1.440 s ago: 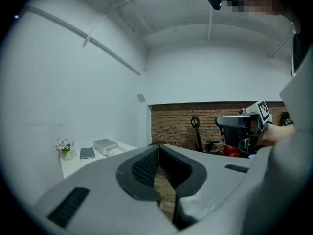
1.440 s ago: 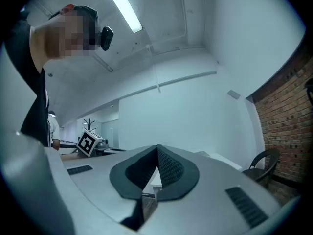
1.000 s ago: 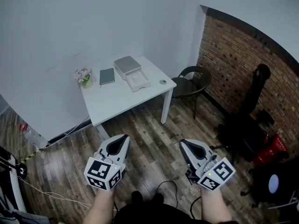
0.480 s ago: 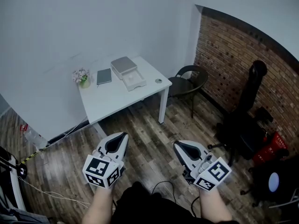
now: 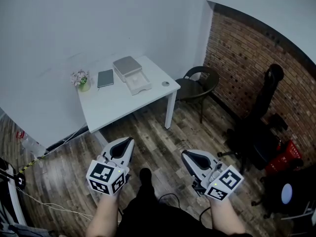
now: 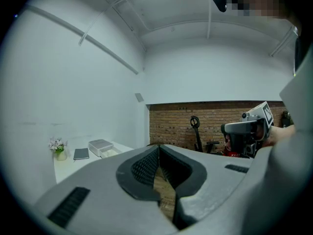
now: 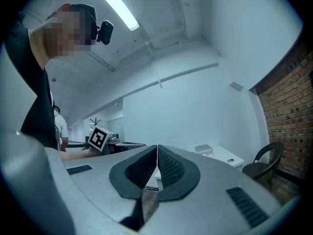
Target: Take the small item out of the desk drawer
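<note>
Both claws sit low in the head view, held out over the wood floor [image 5: 158, 127], well apart from the bench [image 5: 118, 105]. Left claw [image 5: 129, 141]: jaws pressed together, tips meeting, nothing btwn them. Its own view shows only floor thru the slit below the pads. Right claw [image 5: 185, 155]: same, jaws closed tip to tip, empty. The two are side by side w/ a gap between, both pointing roughly toward the bench. Marker cubes sit nearest the person's hands at the bottom of the frame.

The bench is white, against the pale wall, up-left of centre in the head view. At its back stands a small drawer box [image 5: 125, 65] w/ a grey top. Its white drawer [image 5: 139, 84] is pulled out toward the front edge. What lies in the drawer is too small to make out. Left of the box: dark notebook [image 5: 105, 78], lying flat. Further left, at the corner: little pot of flowers [image 5: 80, 79]. Near the right front corner, apart from the drawer: a small round thing [image 5: 165, 83], can't tell what.

Right of the bench: black chair [image 5: 196, 85], by the brick wall [image 5: 247, 68].
</note>
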A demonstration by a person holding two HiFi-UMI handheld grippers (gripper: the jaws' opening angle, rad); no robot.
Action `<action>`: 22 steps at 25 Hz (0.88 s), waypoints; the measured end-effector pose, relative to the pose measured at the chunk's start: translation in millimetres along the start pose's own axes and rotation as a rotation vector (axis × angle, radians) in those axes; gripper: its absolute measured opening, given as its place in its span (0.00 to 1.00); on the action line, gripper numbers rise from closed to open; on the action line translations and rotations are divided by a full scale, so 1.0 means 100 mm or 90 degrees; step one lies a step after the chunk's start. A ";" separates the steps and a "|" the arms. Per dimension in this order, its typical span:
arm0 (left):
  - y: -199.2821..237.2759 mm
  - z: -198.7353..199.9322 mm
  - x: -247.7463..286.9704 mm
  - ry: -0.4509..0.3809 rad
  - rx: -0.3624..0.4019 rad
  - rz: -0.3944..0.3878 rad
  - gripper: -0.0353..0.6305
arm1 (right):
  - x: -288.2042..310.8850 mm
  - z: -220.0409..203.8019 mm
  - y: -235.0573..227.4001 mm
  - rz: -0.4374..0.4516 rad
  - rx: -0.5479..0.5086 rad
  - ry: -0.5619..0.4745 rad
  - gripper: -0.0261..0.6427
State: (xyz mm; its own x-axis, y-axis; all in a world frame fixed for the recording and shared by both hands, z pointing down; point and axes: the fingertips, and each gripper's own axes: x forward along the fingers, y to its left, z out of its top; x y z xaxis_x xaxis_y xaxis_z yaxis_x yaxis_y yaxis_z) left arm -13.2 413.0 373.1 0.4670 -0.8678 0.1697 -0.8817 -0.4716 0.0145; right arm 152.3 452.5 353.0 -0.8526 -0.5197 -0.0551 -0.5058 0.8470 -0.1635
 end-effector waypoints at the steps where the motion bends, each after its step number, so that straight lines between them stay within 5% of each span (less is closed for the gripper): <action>1: 0.07 -0.02 0.09 0.001 -0.004 -0.002 0.07 | 0.06 -0.02 -0.07 -0.002 0.005 0.004 0.05; 14: 1.59 -0.19 1.42 0.028 -0.059 -0.006 0.07 | 1.65 -0.17 -1.25 -0.005 0.046 0.059 0.05; 22: 2.76 -0.21 1.88 0.048 -0.087 0.005 0.07 | 3.05 -0.21 -1.56 0.041 0.060 0.096 0.05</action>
State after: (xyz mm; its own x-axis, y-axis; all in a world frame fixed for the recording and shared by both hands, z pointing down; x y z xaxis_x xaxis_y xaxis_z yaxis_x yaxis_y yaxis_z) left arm -170.3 122.9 429.7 0.4587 -0.8544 0.2439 -0.8884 -0.4351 0.1466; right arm -31.9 163.8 382.4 -0.8963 -0.4365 0.0784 -0.4413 0.8602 -0.2557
